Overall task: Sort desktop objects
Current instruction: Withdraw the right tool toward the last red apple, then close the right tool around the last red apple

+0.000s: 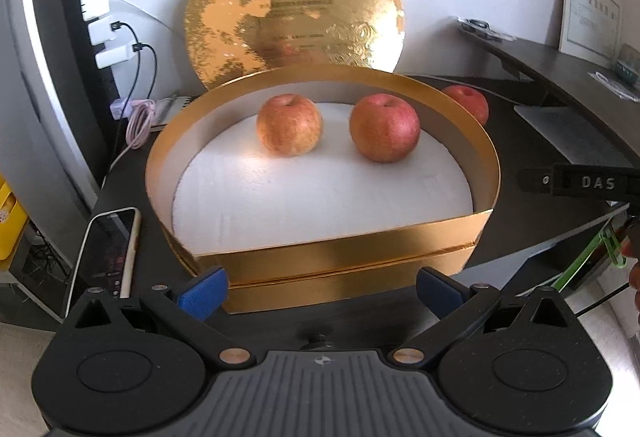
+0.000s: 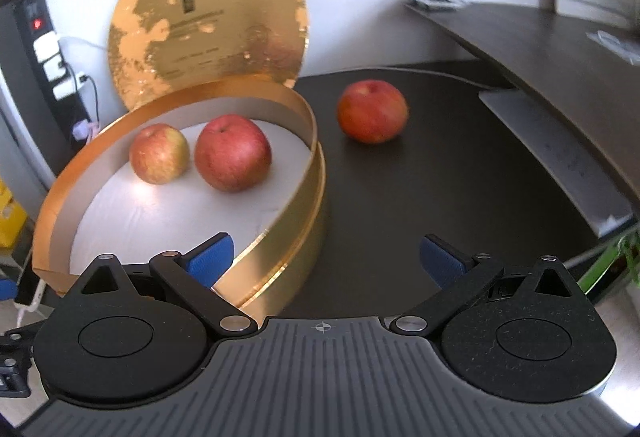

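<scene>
A round gold box with a white floor stands on the dark desk. Two apples lie inside it: a yellowish one and a redder one. A third red apple rests on the desk to the right of the box, half hidden by the rim in the left wrist view. My left gripper is open at the box's near wall, holding nothing. My right gripper is open and empty, astride the box's right rim.
The gold lid leans on the wall behind the box. A phone lies left of the box, a power strip with chargers further left. A raised shelf and a grey slab border the right side.
</scene>
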A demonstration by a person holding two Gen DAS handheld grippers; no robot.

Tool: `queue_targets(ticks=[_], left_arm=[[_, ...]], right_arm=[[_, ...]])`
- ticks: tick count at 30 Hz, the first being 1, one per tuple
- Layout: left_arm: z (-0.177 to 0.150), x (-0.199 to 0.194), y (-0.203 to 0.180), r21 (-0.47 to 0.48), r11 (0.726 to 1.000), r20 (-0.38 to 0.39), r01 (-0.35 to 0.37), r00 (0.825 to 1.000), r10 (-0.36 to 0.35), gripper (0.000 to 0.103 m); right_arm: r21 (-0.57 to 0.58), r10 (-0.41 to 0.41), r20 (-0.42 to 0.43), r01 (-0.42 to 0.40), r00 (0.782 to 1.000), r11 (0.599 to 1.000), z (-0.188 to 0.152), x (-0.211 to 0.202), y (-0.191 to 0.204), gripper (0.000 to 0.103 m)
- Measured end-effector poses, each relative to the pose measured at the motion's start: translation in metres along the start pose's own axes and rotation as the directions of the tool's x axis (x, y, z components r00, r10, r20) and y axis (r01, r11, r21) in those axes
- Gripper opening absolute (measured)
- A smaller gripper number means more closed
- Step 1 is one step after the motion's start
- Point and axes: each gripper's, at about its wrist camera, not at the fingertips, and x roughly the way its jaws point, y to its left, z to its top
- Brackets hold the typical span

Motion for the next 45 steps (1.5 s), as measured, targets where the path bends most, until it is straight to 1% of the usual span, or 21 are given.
queue_targets(ticks=[2, 6, 10, 13, 16, 18, 21, 24, 26, 31, 33, 36, 38, 42, 43, 45], left_arm=[[0.002, 0.002, -0.003, 0.007, 1.000, -0.001, -0.001, 1.000, 0.001, 0.102], [0.006, 0.004, -0.007, 0.013, 1.000, 0.009, 0.005, 1.000, -0.005, 0.102], [0.010, 0.007, -0.009, 0.022, 0.999, 0.020, 0.031, 0.999, -0.032, 0.102], [0.015, 0.011, -0.012, 0.025, 0.998, 0.029, 0.053, 0.998, -0.054, 0.102], [0.018, 0.015, -0.011, 0.029, 0.998, 0.031, 0.059, 0.998, -0.060, 0.102], [0.021, 0.018, -0.010, 0.031, 0.998, 0.033, 0.062, 0.997, -0.063, 0.102], [0.027, 0.024, -0.009, 0.031, 0.998, 0.033, 0.060, 0.998, -0.061, 0.102], [0.033, 0.030, -0.010, 0.029, 0.998, 0.026, 0.056, 0.998, -0.057, 0.102], [0.037, 0.035, -0.011, 0.029, 0.998, 0.023, 0.057, 0.998, -0.057, 0.102], [0.040, 0.043, -0.012, 0.032, 0.997, 0.015, 0.073, 0.997, -0.073, 0.102], [0.040, 0.046, -0.012, 0.034, 0.997, 0.010, 0.075, 0.997, -0.076, 0.102], [0.041, 0.049, -0.009, 0.029, 0.997, 0.004, 0.071, 0.997, -0.071, 0.102], [0.042, 0.051, -0.006, 0.023, 0.997, 0.003, 0.067, 0.998, -0.067, 0.102], [0.042, 0.052, -0.003, 0.014, 0.998, 0.003, 0.068, 0.998, -0.068, 0.102], [0.042, 0.052, -0.003, 0.013, 0.998, 0.003, 0.069, 0.998, -0.069, 0.102], [0.042, 0.053, -0.002, 0.011, 0.997, 0.002, 0.071, 0.998, -0.071, 0.102]], right_arm=[[0.025, 0.006, 0.014, -0.006, 1.000, 1.000, -0.002, 0.000, -0.009, 0.101], [0.086, -0.008, 0.057, 0.003, 0.998, 0.996, 0.004, 0.004, -0.027, 0.101], [0.117, -0.003, 0.079, -0.006, 0.997, 0.993, 0.014, 0.019, -0.042, 0.101], [0.102, 0.017, 0.104, -0.028, 0.994, 0.994, 0.026, 0.035, -0.048, 0.100], [0.056, 0.052, 0.143, -0.060, 0.988, 0.997, 0.040, 0.057, -0.055, 0.099], [0.022, 0.059, 0.168, -0.063, 0.984, 0.998, 0.050, 0.073, -0.059, 0.099], [0.016, 0.073, 0.187, -0.077, 0.980, 0.997, 0.065, 0.097, -0.071, 0.098], [0.066, 0.086, 0.170, -0.099, 0.982, 0.993, 0.081, 0.121, -0.080, 0.098], [0.083, 0.089, 0.155, -0.103, 0.984, 0.991, 0.090, 0.136, -0.079, 0.098], [0.100, 0.041, 0.096, -0.051, 0.994, 0.994, 0.110, 0.177, -0.070, 0.099], [0.109, 0.040, 0.074, -0.048, 0.996, 0.993, 0.115, 0.192, -0.068, 0.099], [0.115, 0.040, 0.036, -0.044, 0.999, 0.992, 0.121, 0.213, -0.064, 0.100], [0.107, 0.025, 0.028, -0.027, 0.999, 0.994, 0.122, 0.222, -0.062, 0.099], [0.114, 0.015, 0.000, -0.015, 1.000, 0.993, 0.124, 0.238, -0.063, 0.097], [0.122, 0.013, -0.010, -0.012, 1.000, 0.992, 0.125, 0.242, -0.065, 0.095], [0.125, 0.015, -0.039, -0.010, 0.999, 0.992, 0.124, 0.250, -0.066, 0.095]])
